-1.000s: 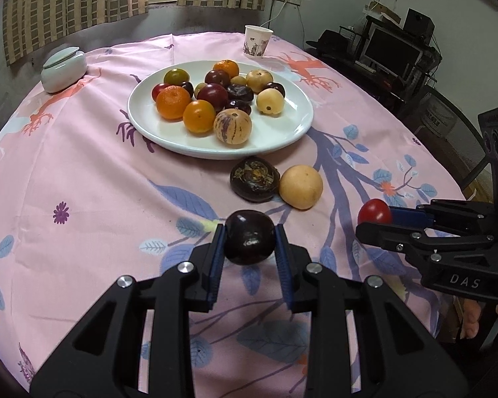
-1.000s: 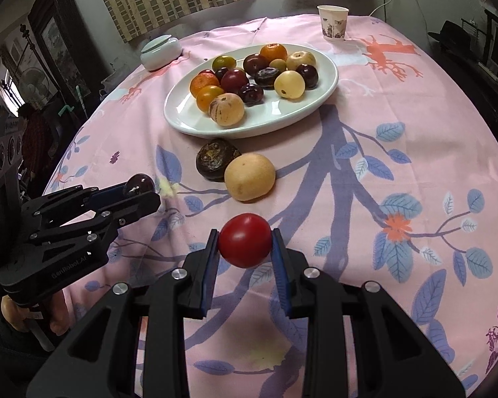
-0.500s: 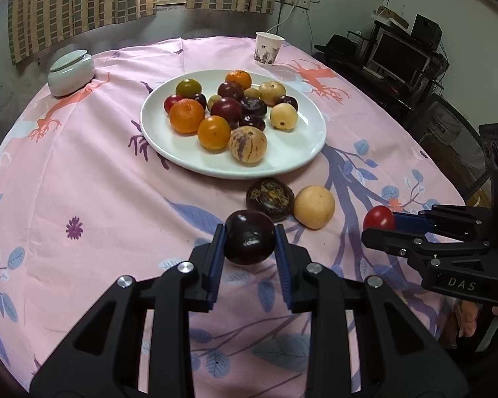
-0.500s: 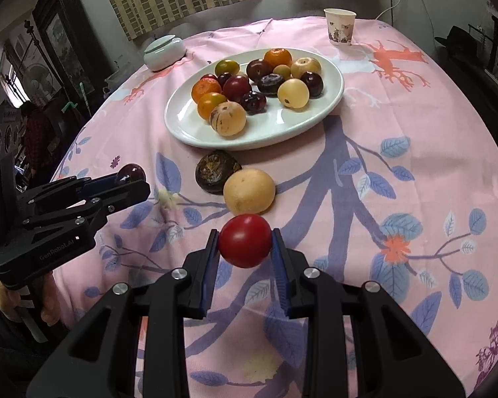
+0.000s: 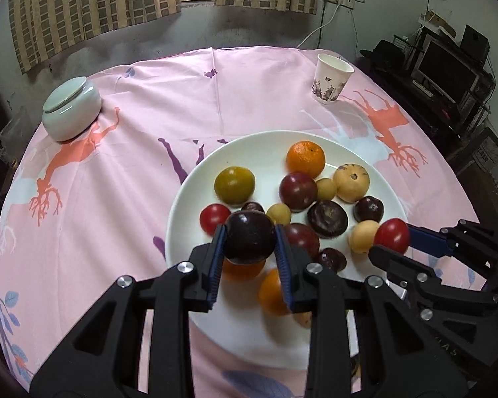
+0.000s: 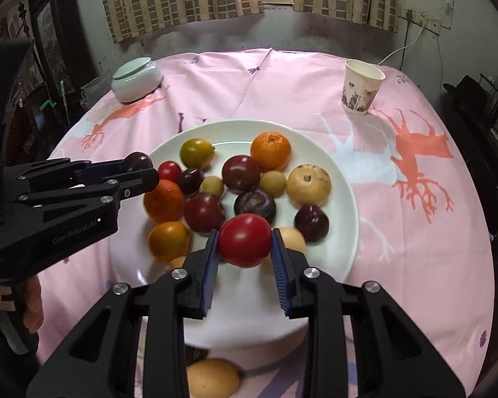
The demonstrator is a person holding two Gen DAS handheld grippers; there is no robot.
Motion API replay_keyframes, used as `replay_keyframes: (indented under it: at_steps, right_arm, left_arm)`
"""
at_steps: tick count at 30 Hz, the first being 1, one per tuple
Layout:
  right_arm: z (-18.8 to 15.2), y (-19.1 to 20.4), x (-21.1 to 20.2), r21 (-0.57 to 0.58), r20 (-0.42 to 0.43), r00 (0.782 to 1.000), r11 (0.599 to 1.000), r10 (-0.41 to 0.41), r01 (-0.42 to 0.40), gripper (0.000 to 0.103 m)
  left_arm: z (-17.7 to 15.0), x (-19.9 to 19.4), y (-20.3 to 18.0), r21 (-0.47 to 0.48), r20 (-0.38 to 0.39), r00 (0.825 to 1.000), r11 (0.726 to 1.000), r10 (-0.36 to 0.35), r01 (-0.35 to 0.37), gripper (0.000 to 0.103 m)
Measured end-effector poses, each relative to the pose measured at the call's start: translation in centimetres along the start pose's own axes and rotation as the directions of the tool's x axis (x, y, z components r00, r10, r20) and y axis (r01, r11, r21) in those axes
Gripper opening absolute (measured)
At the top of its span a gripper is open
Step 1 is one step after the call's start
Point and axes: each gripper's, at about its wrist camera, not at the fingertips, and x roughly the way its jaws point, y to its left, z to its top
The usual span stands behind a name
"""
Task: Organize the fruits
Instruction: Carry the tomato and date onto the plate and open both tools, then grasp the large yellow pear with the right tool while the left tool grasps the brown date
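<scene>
clamping a dark plum, the left gripper hangs above the white plate; the right gripper pinches a red tomato likewise. releasing from there, either fruit could probably bounce, knocking the crowded fruits or rolling onto the pink cloth.

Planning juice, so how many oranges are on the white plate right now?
3: the far orange by the back rim, the left orange at the left edge, the near orange just in front of it. The fingers could hide more.
</scene>
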Motion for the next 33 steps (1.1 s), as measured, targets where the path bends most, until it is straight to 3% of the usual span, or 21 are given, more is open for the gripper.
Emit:
replay_keyframes:
  at_steps: [4,9,10,11,12,13,14,18,23,29,33]
  right_arm:
    - [0.8,-0.9,2.6,0.023,-0.050,0.999,1.000,0.019,-0.018,0.031]
    - [1.3,-1.1,3.7,0.022,-0.055,0.998,1.000,0.013,-0.012,0.031]
    - [1.5,-1.2,3.8,0.026,-0.054,0.998,1.000,0.010,-0.009,0.031]
    - [1.6,-1.2,3.9,0.026,-0.051,0.999,1.000,0.002,0.000,0.034]
    - [1.7,-1.2,4.0,0.021,-0.047,0.999,1.000,-0.013,0.014,0.039]
    - [1.9,-1.1,3.8,0.013,-0.036,0.999,0.999,-0.041,0.041,0.064]
    - [1.9,-1.1,3.4,0.005,-0.007,0.998,0.998,-0.067,0.067,0.075]
    - [2.1,-0.9,1.8,-0.028,0.065,0.990,0.991,-0.128,0.130,0.094]
    - [1.4,-0.7,0.0,-0.043,0.076,0.989,0.991,-0.124,0.127,0.098]
    - [-1.7,0.8,-2.3,-0.099,0.067,0.989,0.985,-0.134,0.140,0.102]
    - [-4.0,1.6,-3.7,-0.097,0.041,0.995,0.991,-0.088,0.092,0.102]
  left_arm:
    - [1.0,2.1,-0.6,0.013,-0.023,1.000,1.000,-0.018,0.018,0.030]
    - [2.2,4.2,-0.8,0.009,-0.050,0.999,1.000,-0.020,0.020,0.031]
    - [2.4,4.5,-0.8,0.005,-0.051,0.999,1.000,-0.014,0.014,0.033]
    - [2.7,4.6,-0.8,0.001,-0.047,0.999,1.000,-0.010,0.010,0.051]
    - [2.9,4.5,-0.8,-0.007,-0.032,0.999,1.000,-0.007,0.006,0.075]
    - [3.1,4.3,-0.8,-0.014,-0.011,1.000,1.000,-0.002,0.002,0.081]
    - [3.2,3.8,-0.8,-0.017,0.015,1.000,1.000,0.005,-0.004,0.082]
    - [3.4,2.2,-0.7,-0.017,0.041,0.999,1.000,0.016,-0.015,0.089]
    - [2.0,-0.6,-0.5,-0.048,0.059,0.998,0.999,-0.004,0.006,0.092]
    - [-1.8,-6.1,-1.7,-0.031,0.126,0.992,1.000,0.005,-0.001,0.098]
    - [-4.7,-9.0,-2.7,-0.014,0.162,0.987,1.000,0.010,-0.008,0.099]
